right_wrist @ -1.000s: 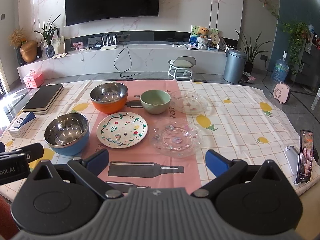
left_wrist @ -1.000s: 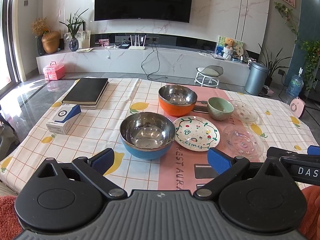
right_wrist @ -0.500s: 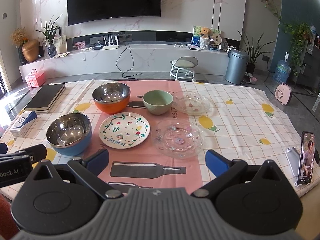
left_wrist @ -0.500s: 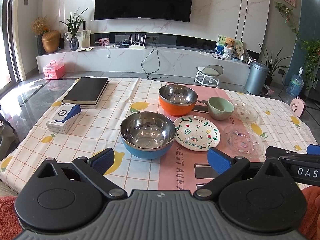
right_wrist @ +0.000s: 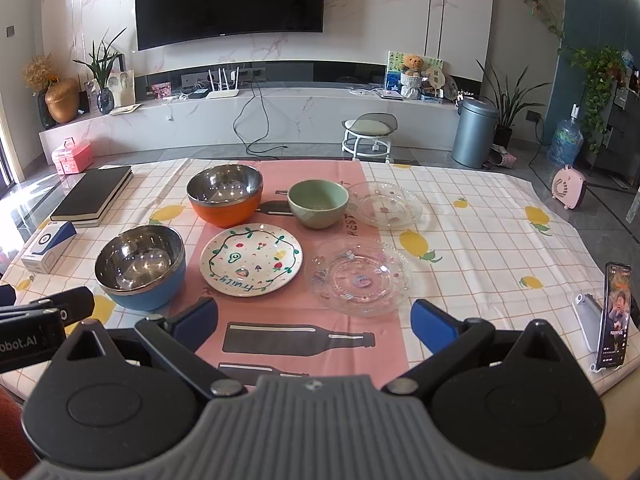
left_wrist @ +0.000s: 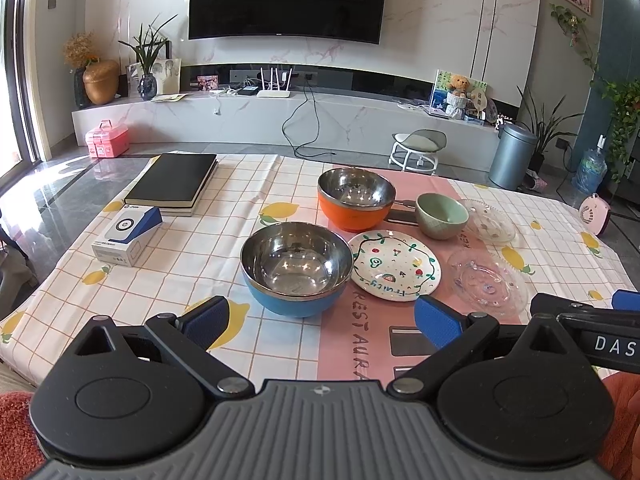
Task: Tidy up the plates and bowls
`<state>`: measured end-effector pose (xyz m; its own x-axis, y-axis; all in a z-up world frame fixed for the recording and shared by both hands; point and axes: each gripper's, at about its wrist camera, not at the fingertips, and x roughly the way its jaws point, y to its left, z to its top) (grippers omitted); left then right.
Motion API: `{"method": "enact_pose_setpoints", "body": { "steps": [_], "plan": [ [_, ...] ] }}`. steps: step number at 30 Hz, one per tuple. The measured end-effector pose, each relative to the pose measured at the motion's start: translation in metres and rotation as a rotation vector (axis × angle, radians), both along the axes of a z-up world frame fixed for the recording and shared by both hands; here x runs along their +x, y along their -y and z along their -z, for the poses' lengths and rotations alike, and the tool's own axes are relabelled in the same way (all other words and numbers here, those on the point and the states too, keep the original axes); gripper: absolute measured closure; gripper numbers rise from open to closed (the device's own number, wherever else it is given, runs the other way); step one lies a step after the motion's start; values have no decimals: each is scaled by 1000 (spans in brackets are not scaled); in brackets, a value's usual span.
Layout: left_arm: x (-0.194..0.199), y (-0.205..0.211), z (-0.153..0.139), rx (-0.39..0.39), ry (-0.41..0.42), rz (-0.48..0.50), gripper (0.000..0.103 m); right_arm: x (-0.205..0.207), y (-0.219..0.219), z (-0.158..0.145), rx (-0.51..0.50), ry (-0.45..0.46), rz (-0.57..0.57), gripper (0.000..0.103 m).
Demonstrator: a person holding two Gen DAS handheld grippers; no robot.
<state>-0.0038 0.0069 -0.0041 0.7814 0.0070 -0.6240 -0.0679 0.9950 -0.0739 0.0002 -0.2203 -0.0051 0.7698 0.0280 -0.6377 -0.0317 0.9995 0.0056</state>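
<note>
I see my left claw (left_wrist: 322,318) at the bottom of its view, with its two blue fingers spread wide and nothing between them. It hangs over the near edge of the tabletop (left_wrist: 168,272), which has a cloth with lemons on it. Just past the claw, in the middle of the frame, sits the blue bowl (left_wrist: 296,268), shiny inside. Behind it, a bit higher in the frame, is the orange bowl (left_wrist: 355,203). To the right of that one is the small green bowl (left_wrist: 441,215). The painted plate (left_wrist: 395,265) lies just right of the blue bowl, very close to it. My right claw (right_wrist: 314,322) is at the bottom of its view too, spread wide and holding nothing. Right in front of it lies a clear glass plate (right_wrist: 360,276), and a second clear glass plate (right_wrist: 384,203) lies farther back, just right of the green bowl. A black book (left_wrist: 174,179) and a white and blue box (left_wrist: 127,235) sit at the left of the left view. A phone (right_wrist: 614,314) stands on a holder at the lower right of the right view.
</note>
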Motion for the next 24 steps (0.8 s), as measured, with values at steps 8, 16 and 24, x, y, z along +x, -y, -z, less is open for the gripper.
{"method": "enact_pose_setpoints", "body": {
  "steps": [8, 16, 24],
  "plan": [
    [5, -6, 1, -29, -22, 69, 8, -4, 2, 6, 13, 44, -33, 3],
    [28, -20, -8, -2, -16, 113, 19, 14, 3, 12, 73, 34, -29, 15],
    [69, -50, 3, -50, -86, 42, 39, 55, -13, 32, 123, -42, -77, 32]
  ]
}}
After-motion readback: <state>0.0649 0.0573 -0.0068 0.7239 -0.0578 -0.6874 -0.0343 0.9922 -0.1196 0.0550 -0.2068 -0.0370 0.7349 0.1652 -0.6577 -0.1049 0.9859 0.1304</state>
